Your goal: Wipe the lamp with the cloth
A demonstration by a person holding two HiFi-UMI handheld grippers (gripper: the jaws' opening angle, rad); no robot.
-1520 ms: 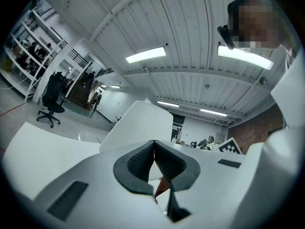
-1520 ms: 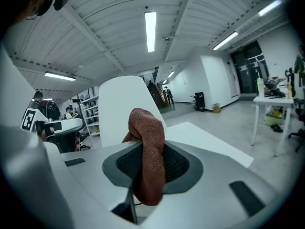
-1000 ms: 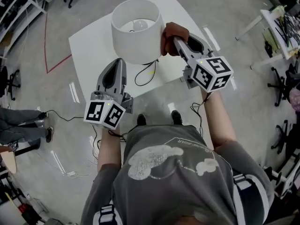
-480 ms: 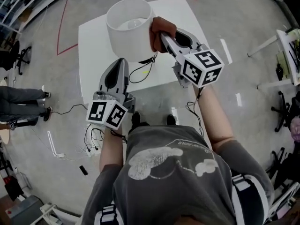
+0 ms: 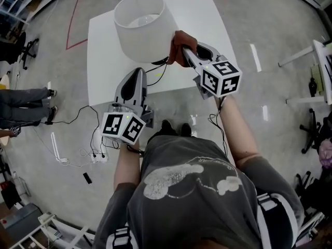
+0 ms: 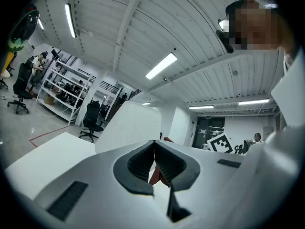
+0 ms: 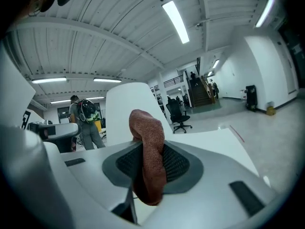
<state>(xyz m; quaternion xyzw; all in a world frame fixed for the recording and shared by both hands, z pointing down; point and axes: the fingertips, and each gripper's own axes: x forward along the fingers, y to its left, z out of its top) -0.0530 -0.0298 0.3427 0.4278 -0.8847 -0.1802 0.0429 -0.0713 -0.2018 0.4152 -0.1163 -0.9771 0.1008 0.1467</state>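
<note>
The right gripper (image 5: 182, 50) is clamping the cloth (image 5: 176, 44) between its jaws, and the cloth is lying against the side of the lamp (image 5: 140, 30), just ahead of the jaw tips. The left gripper (image 5: 138, 71) is hanging with its jaws together and empty, and the lamp is standing just ahead of it on the table (image 5: 104, 61).

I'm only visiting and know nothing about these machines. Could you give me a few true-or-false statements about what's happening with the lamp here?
1. The right tool grips a reddish-brown cloth. True.
2. The left tool holds a second cloth. False: its jaws are together with nothing between them.
3. The lamp stands on the floor. False: it stands on a white table.
4. The cloth is held up beside the lamp, not lying on the table. True.
</note>
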